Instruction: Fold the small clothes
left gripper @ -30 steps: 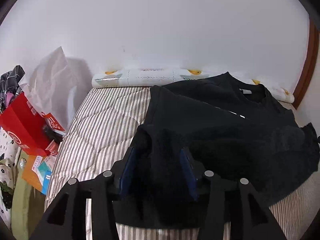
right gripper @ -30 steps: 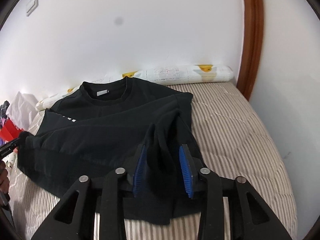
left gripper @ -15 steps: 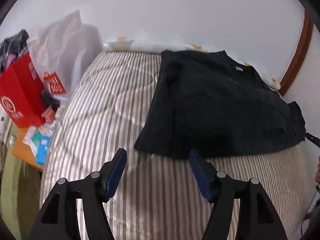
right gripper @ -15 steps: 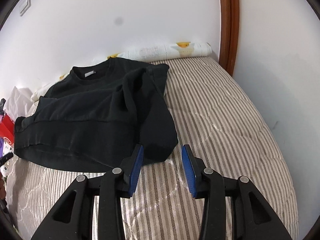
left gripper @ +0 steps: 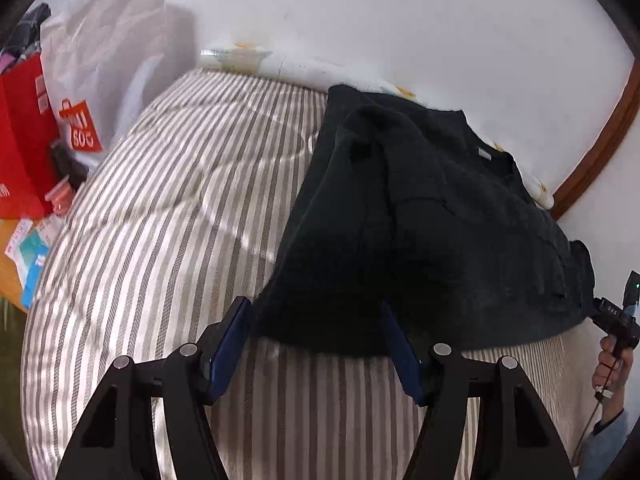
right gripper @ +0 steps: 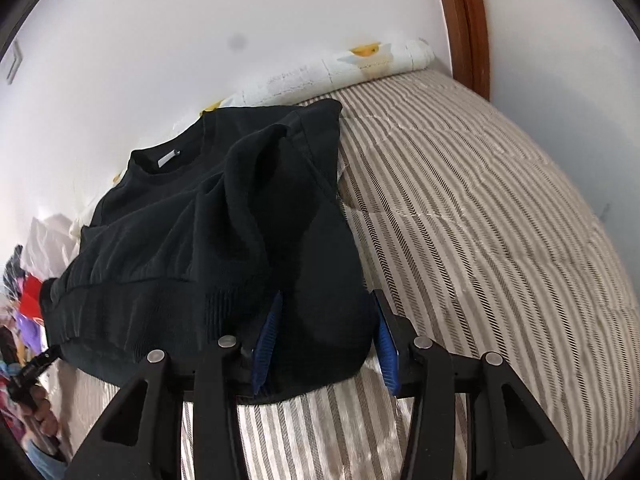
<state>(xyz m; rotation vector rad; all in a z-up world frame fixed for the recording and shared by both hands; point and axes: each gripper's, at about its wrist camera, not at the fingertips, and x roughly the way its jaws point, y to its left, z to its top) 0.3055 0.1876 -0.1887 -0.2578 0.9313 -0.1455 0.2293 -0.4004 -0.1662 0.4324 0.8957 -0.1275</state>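
A black sweater point(left gripper: 420, 216) lies folded on the striped bed point(left gripper: 168, 208), collar toward the wall. My left gripper point(left gripper: 316, 308) is open, and the sweater's near left hem corner lies between its blue pads point(left gripper: 230, 344), which do not press it. In the right wrist view the same sweater point(right gripper: 208, 240) shows its ribbed hem. My right gripper point(right gripper: 326, 320) straddles the near right hem corner. Its jaws are opening, with cloth between the pads point(right gripper: 266, 336) but not squeezed.
A rolled white pillow point(right gripper: 340, 68) lies along the wall behind the sweater. A red bag point(left gripper: 24, 140), a white plastic bag point(left gripper: 104, 48) and boxes stand left of the bed. A wooden frame point(right gripper: 464, 20) rises at the right. A person's hand point(left gripper: 608, 364) shows at the right edge.
A second ago both grippers held raised folds of the sweater. They let go, the sweater settled flat, and both grippers sank down over its near hem corners.
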